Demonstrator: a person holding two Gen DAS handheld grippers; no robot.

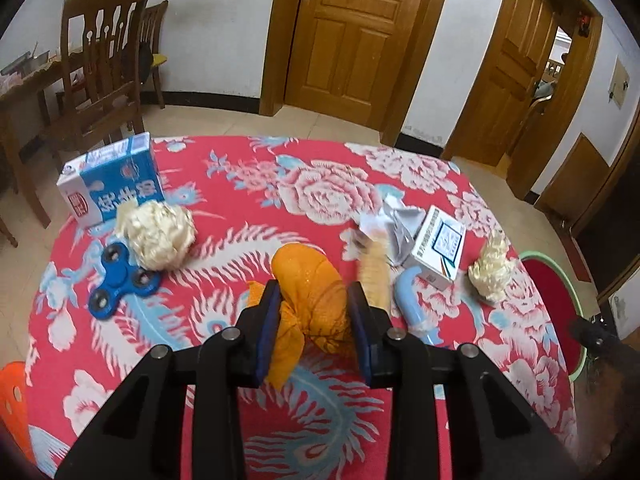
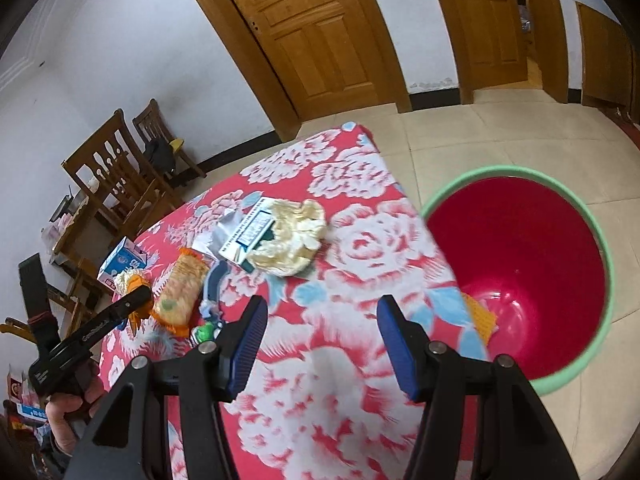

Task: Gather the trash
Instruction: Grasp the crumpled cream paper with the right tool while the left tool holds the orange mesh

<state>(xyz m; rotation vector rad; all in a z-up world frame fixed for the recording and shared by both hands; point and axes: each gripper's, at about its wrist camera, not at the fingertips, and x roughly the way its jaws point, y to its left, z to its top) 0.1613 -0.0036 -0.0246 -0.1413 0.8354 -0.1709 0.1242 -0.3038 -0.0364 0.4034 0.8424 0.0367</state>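
My left gripper (image 1: 314, 312) is shut on an orange mesh bag (image 1: 310, 280), bunched between the blue pads with a tail hanging below, a little above the red flowered tablecloth (image 1: 248, 168). Trash lies around it: two cream crumpled wads (image 1: 156, 236) (image 1: 492, 272), crumpled white paper (image 1: 392, 220) and a blurred yellow snack packet (image 1: 374, 272). My right gripper (image 2: 322, 312) stands open over the cloth with nothing between its fingers. To its right is a red bin with a green rim (image 2: 600, 240); an orange scrap (image 2: 482, 316) lies inside. A hand holds the left gripper (image 2: 132, 300) at the left edge.
A blue milk carton (image 1: 116, 184), a blue fidget spinner (image 1: 120, 284), a white box (image 1: 438, 248) and a blue-handled tool (image 1: 412, 300) also lie on the table. Wooden chairs (image 1: 100, 64) stand beyond the far left corner. Tiled floor and wooden doors (image 1: 352, 32) lie behind.
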